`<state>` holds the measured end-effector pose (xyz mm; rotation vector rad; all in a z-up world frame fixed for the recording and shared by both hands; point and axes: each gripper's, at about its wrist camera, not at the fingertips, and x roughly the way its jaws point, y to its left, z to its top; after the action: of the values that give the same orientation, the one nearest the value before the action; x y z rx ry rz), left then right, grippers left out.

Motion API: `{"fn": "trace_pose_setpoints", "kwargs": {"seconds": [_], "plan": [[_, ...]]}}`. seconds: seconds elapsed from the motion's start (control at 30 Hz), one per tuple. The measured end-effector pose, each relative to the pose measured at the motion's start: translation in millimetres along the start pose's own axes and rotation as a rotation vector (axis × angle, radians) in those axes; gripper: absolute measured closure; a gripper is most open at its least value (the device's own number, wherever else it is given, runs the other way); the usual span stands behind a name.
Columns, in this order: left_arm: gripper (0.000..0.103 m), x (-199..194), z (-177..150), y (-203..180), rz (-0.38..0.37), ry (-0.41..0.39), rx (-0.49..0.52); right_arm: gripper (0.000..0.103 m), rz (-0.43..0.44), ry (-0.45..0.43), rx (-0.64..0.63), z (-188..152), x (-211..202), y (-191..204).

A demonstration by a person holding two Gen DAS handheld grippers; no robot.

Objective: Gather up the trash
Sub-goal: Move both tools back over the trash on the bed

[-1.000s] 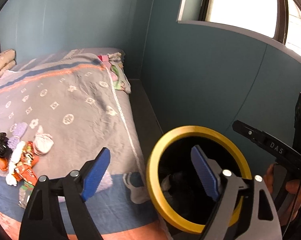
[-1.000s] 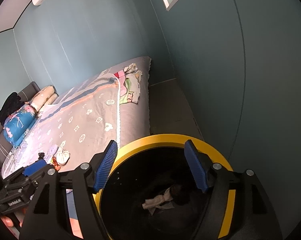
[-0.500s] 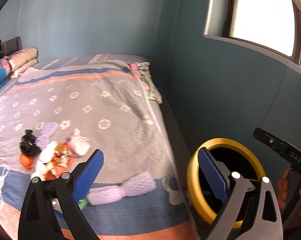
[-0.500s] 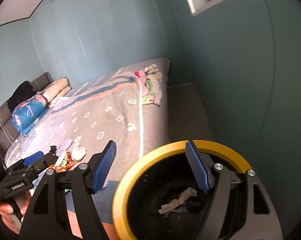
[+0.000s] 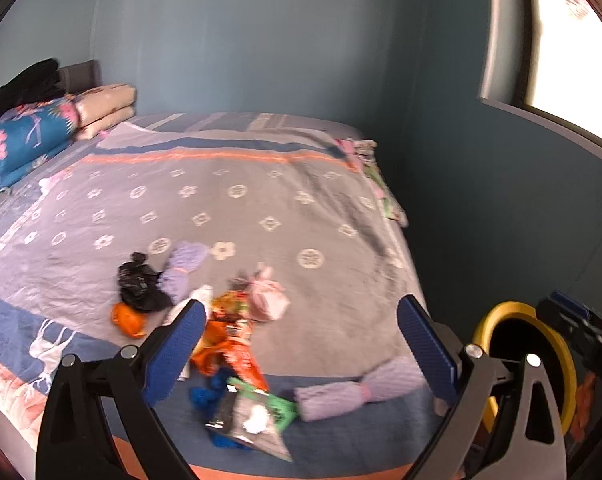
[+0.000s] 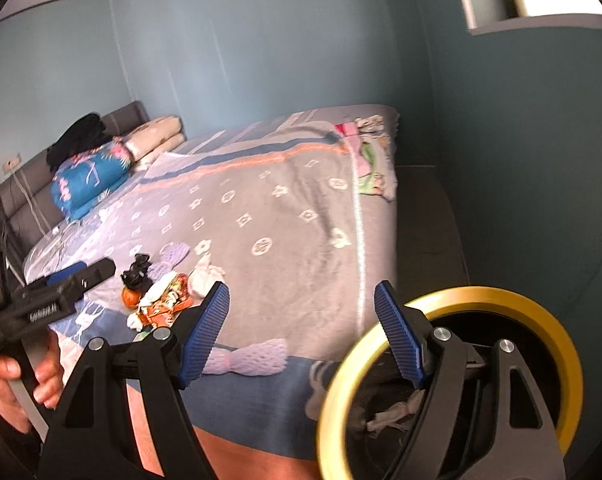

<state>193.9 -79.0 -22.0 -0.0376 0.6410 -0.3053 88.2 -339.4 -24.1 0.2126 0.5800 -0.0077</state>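
Left hand-held gripper (image 5: 297, 340) swinging away from yellow-rimmed bin (image 5: 561, 372) toward trash pile (image 5: 229, 320) on bed (image 5: 261, 200), jaws released, bin now sitting at 4 o'clock, right hand-held gripper (image 6: 301, 324) hanging released, lavender foam net (image 5: 357, 390) lying at 5 o'clock of pile.

Partly legible white lettering on black body of left handheld gripper (image 6: 49, 304), seen from right wrist view: reads roughly "GenRobot.AI", blurred. Print on crumpled orange snack wrapper (image 5: 229, 348) too blurred to read. Nothing else readable.
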Motion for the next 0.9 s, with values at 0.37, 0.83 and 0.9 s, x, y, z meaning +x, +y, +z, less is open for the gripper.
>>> {"fn": "trace_pose_setpoints", "kwargs": {"seconds": [0.37, 0.83, 0.9], "plan": [[0.01, 18.4, 12.0, 73.3, 0.099, -0.006, -0.071, 0.031, 0.102, 0.062, -0.076, -9.2, 43.9, 56.1], [0.01, 83.8, 10.0, 175.3, 0.238, 0.077, -0.199, 0.031, 0.316, 0.184, -0.262, -45.9, 95.5, 150.3], [0.01, 94.4, 9.3, 187.1, 0.251, 0.094, -0.211, 0.031, 0.328, 0.198, -0.294, -51.7, 102.3, 162.6]]}}
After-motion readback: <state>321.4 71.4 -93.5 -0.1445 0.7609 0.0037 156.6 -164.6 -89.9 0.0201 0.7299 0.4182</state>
